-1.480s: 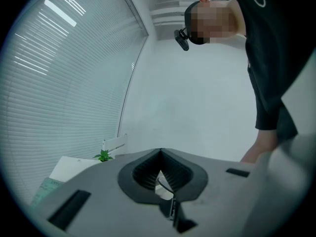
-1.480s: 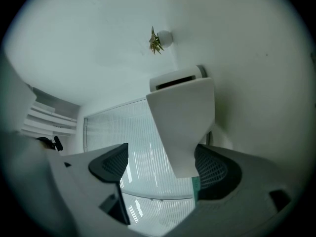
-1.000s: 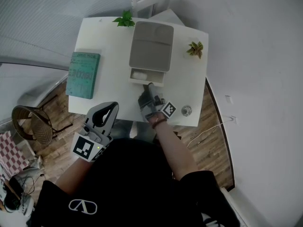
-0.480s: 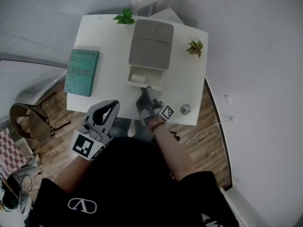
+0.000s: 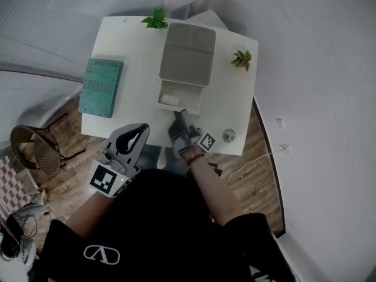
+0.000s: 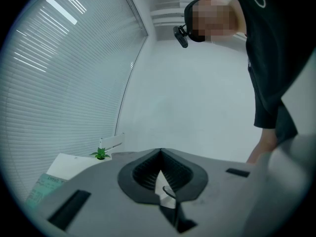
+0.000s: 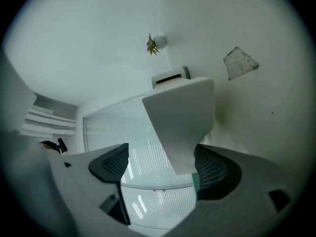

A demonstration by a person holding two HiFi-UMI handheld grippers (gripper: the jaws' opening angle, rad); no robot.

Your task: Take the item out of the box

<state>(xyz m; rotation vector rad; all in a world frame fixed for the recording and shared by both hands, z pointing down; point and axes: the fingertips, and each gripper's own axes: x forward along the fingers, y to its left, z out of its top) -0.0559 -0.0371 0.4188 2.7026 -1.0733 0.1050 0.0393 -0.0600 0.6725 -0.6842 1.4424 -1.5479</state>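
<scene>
- We are holding the right gripper (image 5: 182, 117) level at the open drawer (image 5: 191, 98) of the grey box (image 5: 188, 54). Its jaws are standing wide apart.
- The drawer's white front is sitting between those jaws. It is lying against one pad with a clear gap to the other, so we are judging this as a hook on the front, not a clamp.
- We are keeping the left gripper (image 5: 140, 133) off the near edge of the table (image 5: 141, 104), well apart from the box. Its jaws are closed together on nothing.
- The item (image 5: 169, 98), small and white, is lying in the left half of the drawer, just beyond the right gripper's tips and slightly to their left.
- Its long axis is running across the drawer, roughly parallel to the table's near edge.
- We are judging the right gripper to be the nearer one by far. The coming reach looks like one over the drawer's front wall and a little leftward, with the jaws closing across the item's short side.
- A teal book (image 5: 101, 88) is lying at the table's left edge, clear of that path.
</scene>
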